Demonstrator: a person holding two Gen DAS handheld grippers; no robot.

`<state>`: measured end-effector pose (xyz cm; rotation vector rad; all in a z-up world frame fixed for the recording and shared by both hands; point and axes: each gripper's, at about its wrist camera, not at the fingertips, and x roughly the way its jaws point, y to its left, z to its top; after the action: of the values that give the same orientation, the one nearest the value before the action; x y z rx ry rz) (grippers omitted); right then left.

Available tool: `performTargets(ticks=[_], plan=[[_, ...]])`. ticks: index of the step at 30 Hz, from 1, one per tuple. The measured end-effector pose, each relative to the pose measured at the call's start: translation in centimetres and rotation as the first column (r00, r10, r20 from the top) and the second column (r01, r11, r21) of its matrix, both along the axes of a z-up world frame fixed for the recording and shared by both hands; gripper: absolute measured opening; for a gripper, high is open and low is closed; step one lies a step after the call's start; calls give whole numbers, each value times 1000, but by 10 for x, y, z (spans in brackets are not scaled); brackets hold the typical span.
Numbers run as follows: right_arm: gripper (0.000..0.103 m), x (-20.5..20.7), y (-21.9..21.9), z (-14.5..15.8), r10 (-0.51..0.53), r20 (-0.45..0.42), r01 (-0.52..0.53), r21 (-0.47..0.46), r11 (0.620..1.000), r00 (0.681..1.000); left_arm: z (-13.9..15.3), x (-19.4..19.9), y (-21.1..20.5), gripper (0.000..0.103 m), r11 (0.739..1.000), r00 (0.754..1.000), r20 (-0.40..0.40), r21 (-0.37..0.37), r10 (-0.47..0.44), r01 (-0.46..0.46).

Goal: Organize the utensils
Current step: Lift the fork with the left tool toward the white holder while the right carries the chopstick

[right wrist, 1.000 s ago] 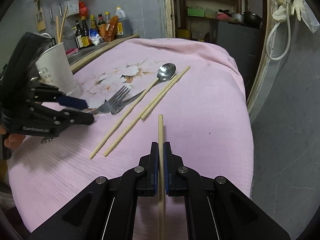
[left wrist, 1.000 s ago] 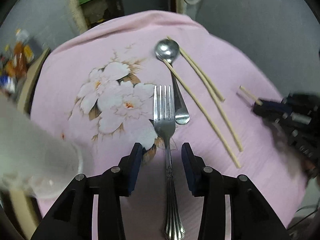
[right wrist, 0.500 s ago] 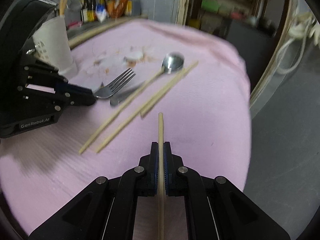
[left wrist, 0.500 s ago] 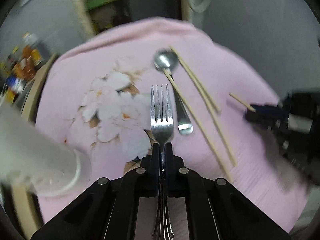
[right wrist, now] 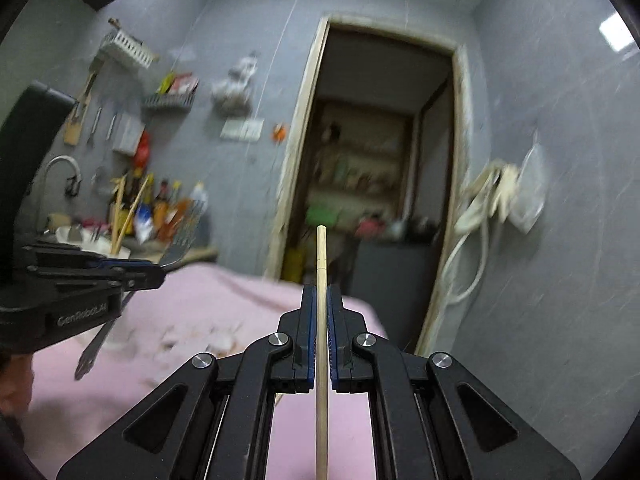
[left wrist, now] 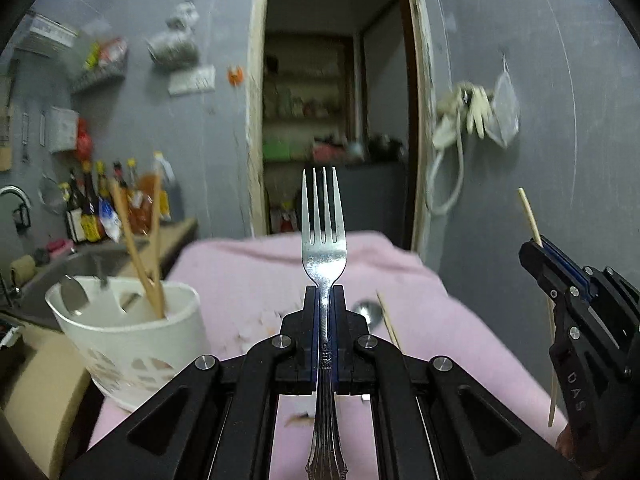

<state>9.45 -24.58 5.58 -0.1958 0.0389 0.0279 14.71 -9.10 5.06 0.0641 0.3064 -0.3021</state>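
Observation:
My left gripper [left wrist: 324, 292] is shut on a silver fork [left wrist: 323, 216] and holds it tines up, lifted off the pink cloth [left wrist: 248, 276]. My right gripper [right wrist: 321, 292] is shut on a wooden chopstick [right wrist: 321, 252] that points up. In the left wrist view the right gripper [left wrist: 536, 250] is at the right with its chopstick [left wrist: 529, 214]. In the right wrist view the left gripper [right wrist: 158, 274] is at the left with the fork [right wrist: 178, 254]. A white utensil holder [left wrist: 132, 332] with two chopsticks [left wrist: 136, 252] and a spoon stands at the left.
A spoon [left wrist: 370, 312] and a chopstick [left wrist: 386, 322] lie on the pink cloth behind my left gripper. A sink counter with sauce bottles [left wrist: 92, 208] is at the far left. A dark doorway [left wrist: 336, 120] lies beyond the table.
My left gripper shut on the fork and lifted it, tilting up to level. My right gripper also rose and tilted up with its chopstick.

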Motion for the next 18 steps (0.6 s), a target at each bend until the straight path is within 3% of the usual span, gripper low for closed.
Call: performTargets(ticks=[6, 18], plan=[[3, 2, 14, 20, -18, 116, 13, 42, 999, 993, 17, -13, 17, 2, 998, 995, 91, -47, 34, -29], [3, 28, 63, 73, 167, 240, -195, 97, 976, 956, 65, -6, 70, 2, 992, 971, 205, -65, 120, -109]])
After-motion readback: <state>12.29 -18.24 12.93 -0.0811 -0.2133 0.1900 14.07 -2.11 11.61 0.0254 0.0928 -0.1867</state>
